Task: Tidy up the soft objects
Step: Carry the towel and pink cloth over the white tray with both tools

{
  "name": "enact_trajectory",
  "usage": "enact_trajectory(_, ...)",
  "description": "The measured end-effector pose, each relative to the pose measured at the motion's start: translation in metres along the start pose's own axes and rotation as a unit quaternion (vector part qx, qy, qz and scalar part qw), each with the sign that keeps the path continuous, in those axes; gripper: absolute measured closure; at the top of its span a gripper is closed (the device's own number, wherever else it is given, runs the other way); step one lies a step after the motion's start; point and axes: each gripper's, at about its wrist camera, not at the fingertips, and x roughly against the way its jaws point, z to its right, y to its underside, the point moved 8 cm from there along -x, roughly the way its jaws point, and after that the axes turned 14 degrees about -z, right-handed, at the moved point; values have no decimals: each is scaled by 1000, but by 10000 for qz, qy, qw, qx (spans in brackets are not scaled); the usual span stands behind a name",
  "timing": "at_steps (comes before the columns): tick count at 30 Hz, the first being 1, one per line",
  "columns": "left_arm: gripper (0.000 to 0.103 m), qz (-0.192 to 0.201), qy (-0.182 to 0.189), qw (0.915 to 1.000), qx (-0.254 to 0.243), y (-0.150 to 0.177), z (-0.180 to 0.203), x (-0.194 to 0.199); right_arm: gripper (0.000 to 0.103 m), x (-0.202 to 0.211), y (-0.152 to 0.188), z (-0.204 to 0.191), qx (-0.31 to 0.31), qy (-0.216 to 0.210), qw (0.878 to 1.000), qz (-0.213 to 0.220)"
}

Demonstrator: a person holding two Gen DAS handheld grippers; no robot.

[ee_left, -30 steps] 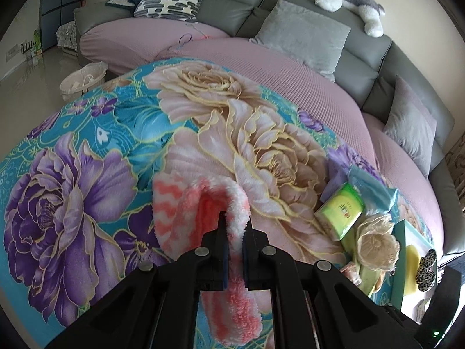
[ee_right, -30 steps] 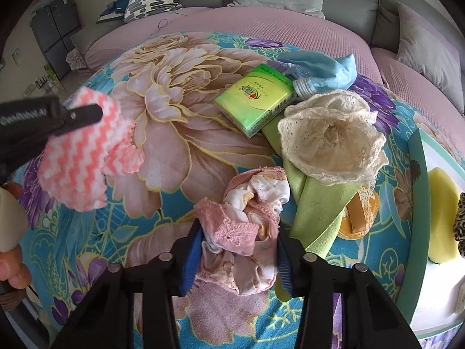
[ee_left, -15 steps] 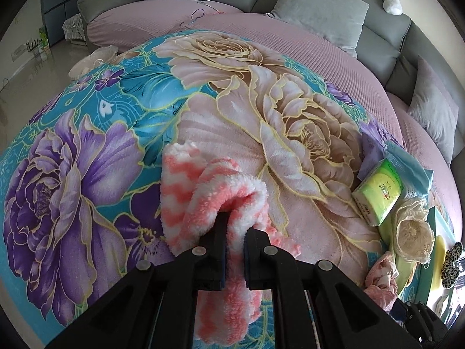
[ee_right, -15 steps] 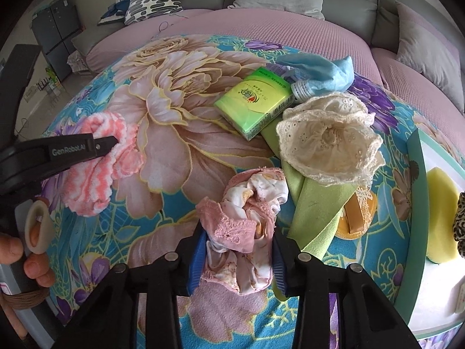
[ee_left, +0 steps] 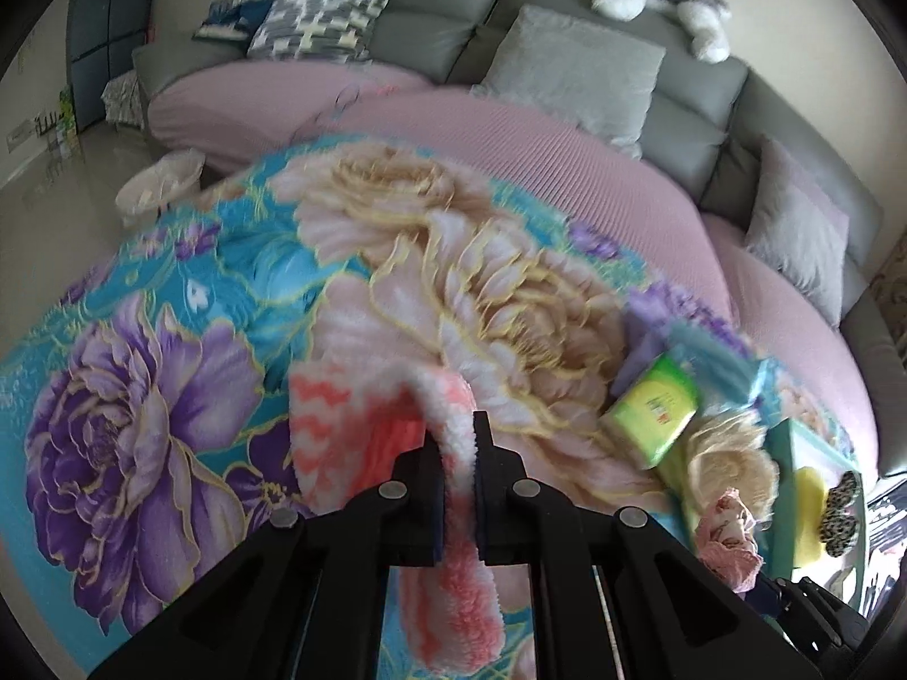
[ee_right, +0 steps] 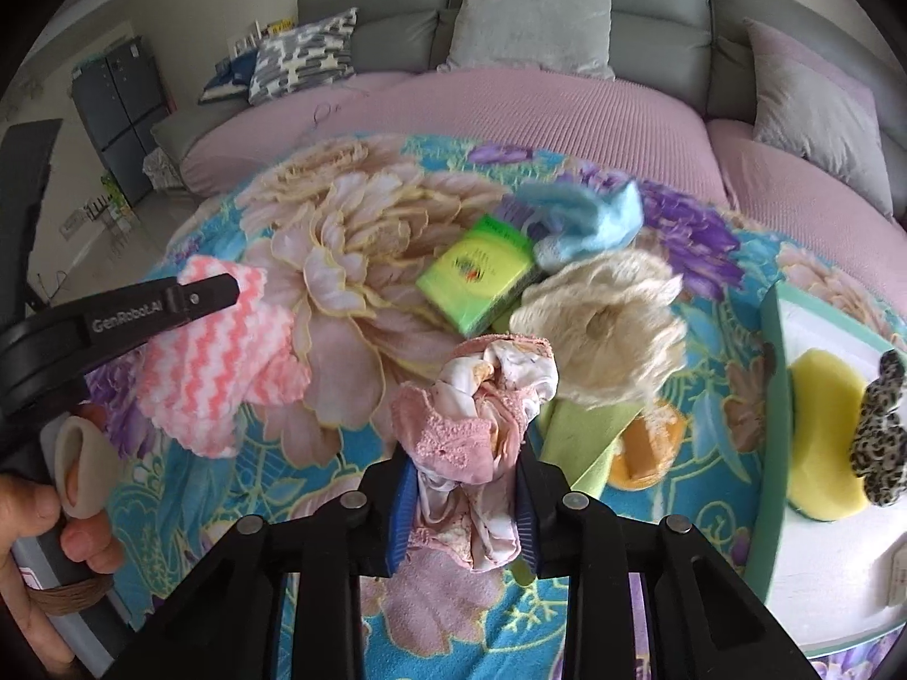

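1. The floral blanket [ee_right: 351, 260] spreads ahead of both grippers.
2. The left gripper [ee_left: 458, 453] is clamped on the striped cloth [ee_left: 346, 430].
3. The right gripper [ee_right: 460, 490], jaws just closing, squeezes the pink garment [ee_right: 476, 413]; lift it straight, keeping the bunch centred.

The blanket's [ee_left: 170, 351] left half lies open — tissue pack [ee_right: 479, 275], lace hat [ee_right: 601, 328] and tray [ee_right: 774, 374] crowd its right.
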Motion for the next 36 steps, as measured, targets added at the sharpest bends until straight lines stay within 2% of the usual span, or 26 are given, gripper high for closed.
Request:
enact_trajectory(4, 95, 535, 181, 9981, -251, -6, 17, 39, 72, 27, -4, 12, -153, 17, 9993, 352)
enact_trajectory(9, 95, 1166, 512, 9894, -700, -6, 49, 84, 72, 51, -2, 37, -428, 183, 9971, 603)
enact_trajectory(13, 95, 1283, 731, 9824, -1145, -1, 86, 90, 72, 68, 5, 71, -790, 426, 9933, 729)
enact_trajectory(18, 95, 1200, 1056, 9712, -1766, 19, 141, 88, 71, 93, 27, 129, -1376, 759, 9837, 873)
enact_trajectory(26, 95, 971, 1639, 9430, -2730, 70, 231, 88, 71, 126, 73, 214, -2273, 1244, 9615, 915)
enact_trajectory(31, 95, 826, 2022, 9188, -3287, 106, 277, 95, 71, 140, 95, 248, -2646, 1358, 9494, 1004)
enact_trajectory(36, 95, 667, 2402, 8951, -3696, 137, 308, 103, 71, 151, 113, 271, -2945, 1395, 9390, 1102)
